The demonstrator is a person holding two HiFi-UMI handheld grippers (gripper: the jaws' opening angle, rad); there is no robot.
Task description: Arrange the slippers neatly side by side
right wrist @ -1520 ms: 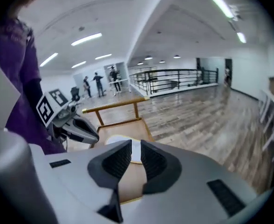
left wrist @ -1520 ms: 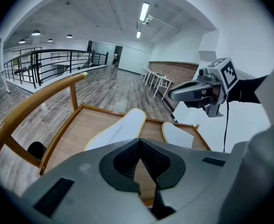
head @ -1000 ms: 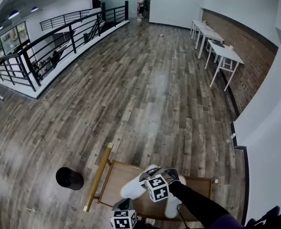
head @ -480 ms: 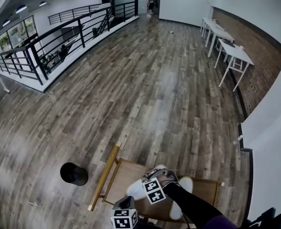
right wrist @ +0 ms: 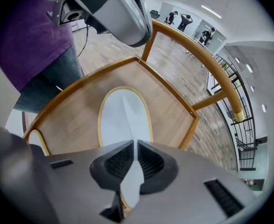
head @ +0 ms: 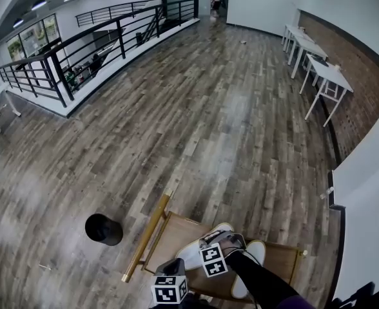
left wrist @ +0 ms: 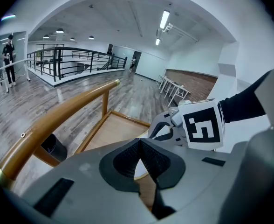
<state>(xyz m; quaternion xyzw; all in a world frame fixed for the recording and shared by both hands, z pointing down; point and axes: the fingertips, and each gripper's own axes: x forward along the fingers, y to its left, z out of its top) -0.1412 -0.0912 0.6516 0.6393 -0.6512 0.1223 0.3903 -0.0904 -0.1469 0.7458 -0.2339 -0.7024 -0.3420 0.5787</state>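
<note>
Two white slippers with tan rims lie on a wooden tray (head: pixel 170 234). My right gripper (head: pixel 223 240) points steeply down over the left slipper (head: pixel 193 253). In the right gripper view its jaws have just been closing, and the right gripper (right wrist: pixel 134 146) now pinches a fold of that slipper's (right wrist: pixel 125 120) white upper. The other slipper (head: pixel 249 262) lies to the right; only its rim (right wrist: pixel 34 141) shows at the left of the right gripper view. My left gripper (left wrist: pixel 139 143) hovers at the tray's near edge, shut with nothing in it, and its marker cube (head: pixel 170 290) shows low in the head view.
The tray (right wrist: pixel 169 97) has a raised wooden rim and a curved golden handle (head: pixel 147 237) on its left. A black round bin (head: pixel 104 229) stands on the plank floor left of it. Black railings (head: pixel 80 63) run far left, white tables (head: pixel 325 76) far right.
My right gripper has sunk onto the left slipper and closed on its upper. The left gripper has shifted only slightly.
</note>
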